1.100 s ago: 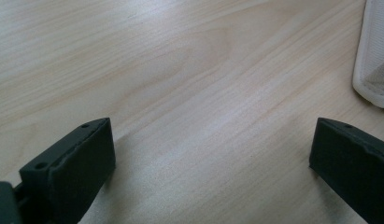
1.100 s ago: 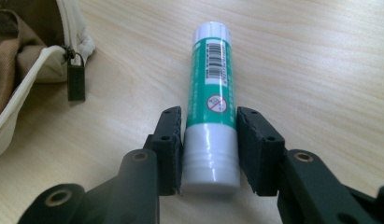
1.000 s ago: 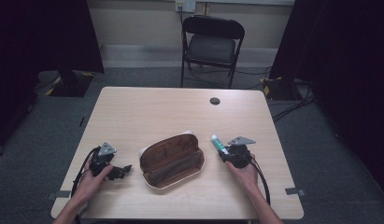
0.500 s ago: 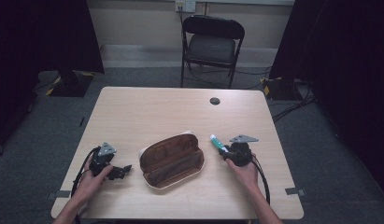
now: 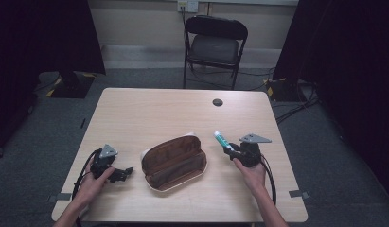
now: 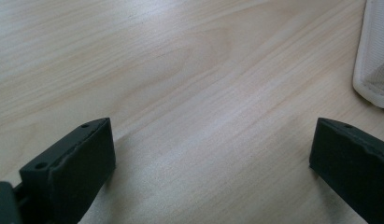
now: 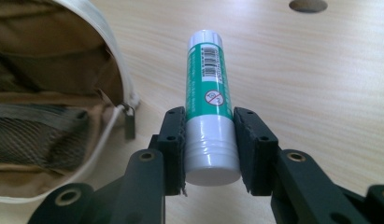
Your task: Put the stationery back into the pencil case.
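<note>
Right gripper (image 7: 208,135) clamped on green-and-white glue stick (image 7: 207,98), which has edged slightly toward the open pencil case (image 5: 173,163) mid-tabletop; probably going in. Left gripper (image 6: 208,158) wide open, empty, near front-left edge.

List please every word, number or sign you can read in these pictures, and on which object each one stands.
No word or number can be read.
Glue stick, held in the right gripper: a barcode with digits too small to read, and a red crossed-circle prohibition sign.
Pencil case: no text visible.
</note>
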The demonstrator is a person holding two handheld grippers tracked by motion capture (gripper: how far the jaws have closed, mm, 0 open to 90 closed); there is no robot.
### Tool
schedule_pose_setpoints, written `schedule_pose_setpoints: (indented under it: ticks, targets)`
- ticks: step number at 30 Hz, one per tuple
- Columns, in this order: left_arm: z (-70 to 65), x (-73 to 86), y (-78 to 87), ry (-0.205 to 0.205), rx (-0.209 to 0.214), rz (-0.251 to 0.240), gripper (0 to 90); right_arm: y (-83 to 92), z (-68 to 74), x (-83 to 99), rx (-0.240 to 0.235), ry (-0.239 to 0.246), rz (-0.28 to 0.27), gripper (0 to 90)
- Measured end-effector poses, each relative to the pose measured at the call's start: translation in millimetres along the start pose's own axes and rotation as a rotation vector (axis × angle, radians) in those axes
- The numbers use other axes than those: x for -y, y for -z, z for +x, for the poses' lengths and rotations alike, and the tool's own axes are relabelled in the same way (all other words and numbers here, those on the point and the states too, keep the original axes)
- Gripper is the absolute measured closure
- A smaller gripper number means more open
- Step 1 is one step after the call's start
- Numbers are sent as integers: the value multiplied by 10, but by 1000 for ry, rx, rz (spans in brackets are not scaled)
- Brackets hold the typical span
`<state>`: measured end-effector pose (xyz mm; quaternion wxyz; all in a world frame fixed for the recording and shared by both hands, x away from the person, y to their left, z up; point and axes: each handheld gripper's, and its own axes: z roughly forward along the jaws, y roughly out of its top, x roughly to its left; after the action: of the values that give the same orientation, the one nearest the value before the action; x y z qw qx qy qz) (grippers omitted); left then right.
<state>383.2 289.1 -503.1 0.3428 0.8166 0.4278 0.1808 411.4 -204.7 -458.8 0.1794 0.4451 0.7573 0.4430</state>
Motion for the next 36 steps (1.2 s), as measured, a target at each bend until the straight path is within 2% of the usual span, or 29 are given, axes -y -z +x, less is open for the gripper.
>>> schedule_pose_setpoints:
  ticks: [6,13,15,18,21,22,35,36]
  targets:
    - [0,0,0,0,0,0,0,152,104,-94,-31,9,-55,655]
    - [1,0,0,-1,0,1,0,279,277,-173,-65,68,-88,655]
    - [0,0,0,0,0,0,0,289,306,-182,-71,72,-89,655]
    - [0,0,0,0,0,0,0,312,429,-224,-99,98,-100,655]
    - [0,0,0,0,0,0,0,322,492,-244,-116,115,-100,655]
    - [0,0,0,0,0,0,0,321,559,-260,-130,131,-101,655]
    - [0,0,0,0,0,1,0,226,843,-284,-203,180,-91,655]
    - [0,0,0,0,0,0,0,196,907,-282,-217,194,-87,655]
